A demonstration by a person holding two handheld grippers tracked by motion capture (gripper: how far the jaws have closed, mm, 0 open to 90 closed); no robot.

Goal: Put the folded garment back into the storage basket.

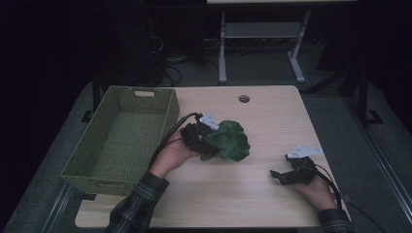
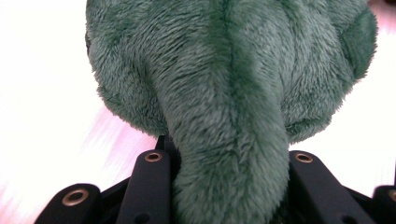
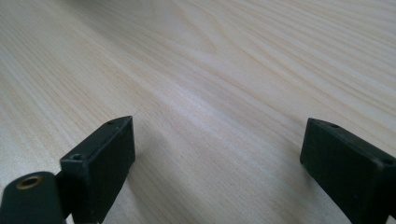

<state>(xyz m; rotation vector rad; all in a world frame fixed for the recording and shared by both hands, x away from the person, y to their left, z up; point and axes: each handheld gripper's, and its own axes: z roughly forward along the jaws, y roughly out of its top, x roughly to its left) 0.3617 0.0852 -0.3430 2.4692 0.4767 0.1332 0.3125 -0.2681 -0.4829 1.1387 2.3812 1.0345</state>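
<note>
Green wicker is the first thing I see at the far left: a rectangular basket (image 1: 121, 141) standing on the pale wooden table (image 1: 262, 194), its long side running away from me. Just to its right, my left gripper (image 1: 206, 141) sits near the middle of the table, cable trailing back toward the basket's corner. In the left gripper view my two black jaws are clamped on a narrow fold of a dark green plush toy (image 2: 229, 93), and the fluffy bulk swells out beyond them. From the high view the plush toy (image 1: 228, 141) lies just right of the basket, outside it; I cannot tell whether it rests on the wood or hangs a little above it. Farther right, well apart from the toy, my right gripper (image 1: 279, 176) lies low near the table's front right corner, pointing left. In the right gripper view its jaws stand wide apart with bare wood grain between them, gripping nothing.
</note>
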